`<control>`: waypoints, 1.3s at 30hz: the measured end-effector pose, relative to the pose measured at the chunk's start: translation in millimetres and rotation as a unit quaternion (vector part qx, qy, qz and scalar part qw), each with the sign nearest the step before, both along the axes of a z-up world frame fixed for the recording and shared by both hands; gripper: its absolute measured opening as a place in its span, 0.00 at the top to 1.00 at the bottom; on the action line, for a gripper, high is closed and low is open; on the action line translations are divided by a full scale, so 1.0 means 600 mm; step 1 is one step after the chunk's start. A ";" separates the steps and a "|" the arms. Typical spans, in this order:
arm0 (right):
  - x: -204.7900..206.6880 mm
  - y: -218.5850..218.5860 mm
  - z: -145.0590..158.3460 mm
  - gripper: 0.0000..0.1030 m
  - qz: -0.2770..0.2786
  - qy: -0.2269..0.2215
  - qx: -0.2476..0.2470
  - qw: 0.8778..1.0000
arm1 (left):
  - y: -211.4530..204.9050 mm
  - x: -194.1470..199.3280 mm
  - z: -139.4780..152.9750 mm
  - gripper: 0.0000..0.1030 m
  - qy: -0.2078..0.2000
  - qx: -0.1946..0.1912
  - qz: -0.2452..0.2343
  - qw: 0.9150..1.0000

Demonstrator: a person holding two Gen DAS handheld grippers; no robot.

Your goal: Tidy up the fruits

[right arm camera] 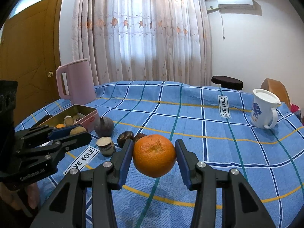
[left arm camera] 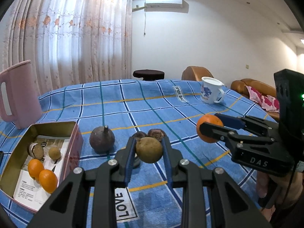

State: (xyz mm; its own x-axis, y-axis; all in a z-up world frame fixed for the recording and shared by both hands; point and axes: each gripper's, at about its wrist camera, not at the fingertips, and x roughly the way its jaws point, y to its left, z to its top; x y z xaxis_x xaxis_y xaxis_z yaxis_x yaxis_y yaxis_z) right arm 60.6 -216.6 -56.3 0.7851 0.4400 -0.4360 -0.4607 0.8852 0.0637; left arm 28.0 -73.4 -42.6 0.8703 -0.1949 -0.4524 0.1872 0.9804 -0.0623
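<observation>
My left gripper [left arm camera: 149,148] is shut on a round tan fruit [left arm camera: 149,149] and holds it above the blue checked tablecloth [left arm camera: 171,104]. My right gripper [right arm camera: 154,154] is shut on an orange [right arm camera: 154,155], also held above the cloth; it shows in the left wrist view [left arm camera: 209,131] too. A pink tin box [left arm camera: 75,142] at the left holds two small oranges [left arm camera: 42,172], a tan fruit [left arm camera: 54,152] and a cut brown piece [left arm camera: 36,150]. A dark purple fruit with a stem [left arm camera: 102,139] and two dark brown fruits [left arm camera: 156,134] lie on the cloth beside the box.
A pink jug [right arm camera: 77,79] stands behind the box at the far left. A white mug with a blue print [right arm camera: 263,110] stands at the far right. A short cut cylinder piece [right arm camera: 105,145] sits near the brown fruits. Brown sofa and stool lie beyond the table.
</observation>
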 end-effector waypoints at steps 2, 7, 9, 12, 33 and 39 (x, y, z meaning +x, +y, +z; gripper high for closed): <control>-0.002 0.000 0.001 0.54 0.001 -0.003 0.001 1.000 | -0.001 -0.001 0.001 0.72 -0.002 0.001 0.000 1.000; -0.005 -0.002 0.002 0.54 0.001 -0.011 0.003 1.000 | -0.003 -0.007 0.003 0.72 -0.011 0.006 0.004 1.000; -0.007 -0.003 0.003 0.54 0.001 -0.015 0.004 1.000 | -0.002 -0.007 0.004 0.72 -0.013 0.008 0.006 1.000; -0.010 -0.003 0.004 0.54 0.001 -0.020 0.005 1.000 | 0.000 -0.010 0.006 0.72 -0.017 0.007 0.008 1.000; -0.024 -0.006 0.010 0.54 0.000 -0.049 0.004 0.999 | 0.003 -0.018 0.012 0.72 -0.047 0.018 0.028 0.998; -0.035 -0.006 0.012 0.54 -0.001 -0.063 0.002 0.998 | 0.005 -0.022 0.016 0.72 -0.061 0.027 0.039 0.997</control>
